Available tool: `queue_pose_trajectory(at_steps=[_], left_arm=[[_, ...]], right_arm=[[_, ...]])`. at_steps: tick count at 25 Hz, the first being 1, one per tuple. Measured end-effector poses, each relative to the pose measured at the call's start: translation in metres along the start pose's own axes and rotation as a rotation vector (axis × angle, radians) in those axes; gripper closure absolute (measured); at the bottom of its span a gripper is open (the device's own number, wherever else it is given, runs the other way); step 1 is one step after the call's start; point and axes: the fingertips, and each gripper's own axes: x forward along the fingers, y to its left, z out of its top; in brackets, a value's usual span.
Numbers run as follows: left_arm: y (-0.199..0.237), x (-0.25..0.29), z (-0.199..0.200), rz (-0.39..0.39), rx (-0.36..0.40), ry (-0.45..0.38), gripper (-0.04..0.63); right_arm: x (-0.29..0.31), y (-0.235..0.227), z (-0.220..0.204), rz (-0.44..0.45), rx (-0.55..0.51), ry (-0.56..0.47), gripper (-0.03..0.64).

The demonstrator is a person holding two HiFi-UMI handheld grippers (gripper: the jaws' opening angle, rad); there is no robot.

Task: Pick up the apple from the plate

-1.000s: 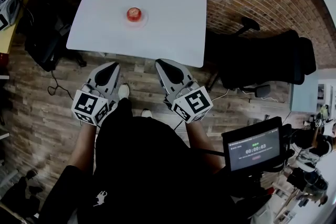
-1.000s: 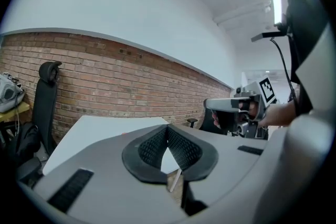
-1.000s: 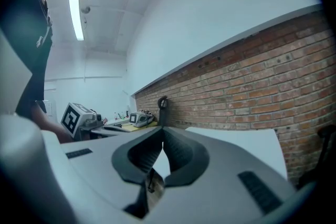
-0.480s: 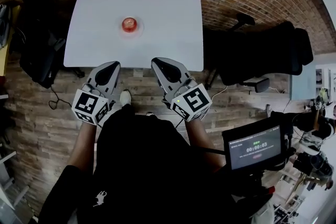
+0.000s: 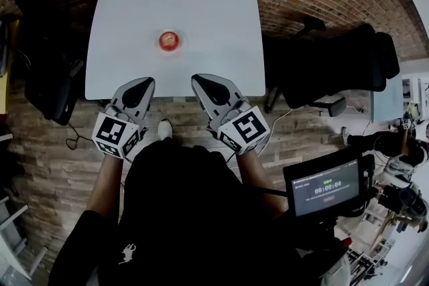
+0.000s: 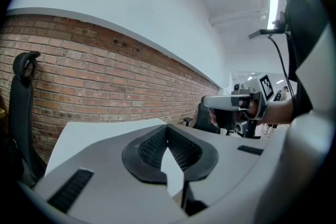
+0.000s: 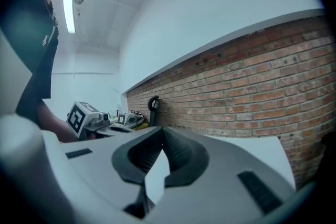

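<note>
A red apple (image 5: 169, 41) sits on a small white plate (image 5: 179, 45) near the middle of the white table (image 5: 221, 17). In the head view both grippers hover side by side at the table's near edge, short of the apple. My left gripper (image 5: 145, 82) is shut and empty, and so is my right gripper (image 5: 196, 79). The left gripper view shows its jaws (image 6: 168, 129) closed over the tabletop (image 6: 89, 134), with the right gripper (image 6: 233, 105) off to the side. In the right gripper view the closed jaws (image 7: 161, 132) hide the apple.
A black office chair (image 5: 335, 70) stands right of the table, another black chair (image 5: 47, 77) left of it. A small screen (image 5: 325, 191) is at the person's right side. The floor (image 5: 53, 144) is brick-patterned. A brick wall (image 6: 105, 81) rises behind the table.
The person has stepped forward: the table and apple have drawn nearer in the head view, and both shut grippers now reach over the table's near edge.
</note>
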Motion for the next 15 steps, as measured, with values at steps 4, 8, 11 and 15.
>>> queue_pose_trajectory(at_steps=[4, 8, 11, 15], left_arm=[[0.016, 0.002, 0.002, -0.009, -0.002, 0.001, 0.589], [0.035, 0.002, -0.002, -0.012, 0.000, 0.006, 0.589], [0.048, 0.001, -0.004, -0.014, -0.004, 0.007, 0.589], [0.062, -0.001, -0.007, -0.024, -0.008, 0.007, 0.589]], right_arm=[[0.015, -0.005, 0.001, -0.016, 0.024, -0.003, 0.614], [0.030, -0.005, 0.002, -0.025, 0.003, 0.015, 0.614], [0.039, -0.008, 0.000, -0.041, 0.017, 0.024, 0.614], [0.050, -0.008, -0.002, -0.060, -0.004, 0.035, 0.614]])
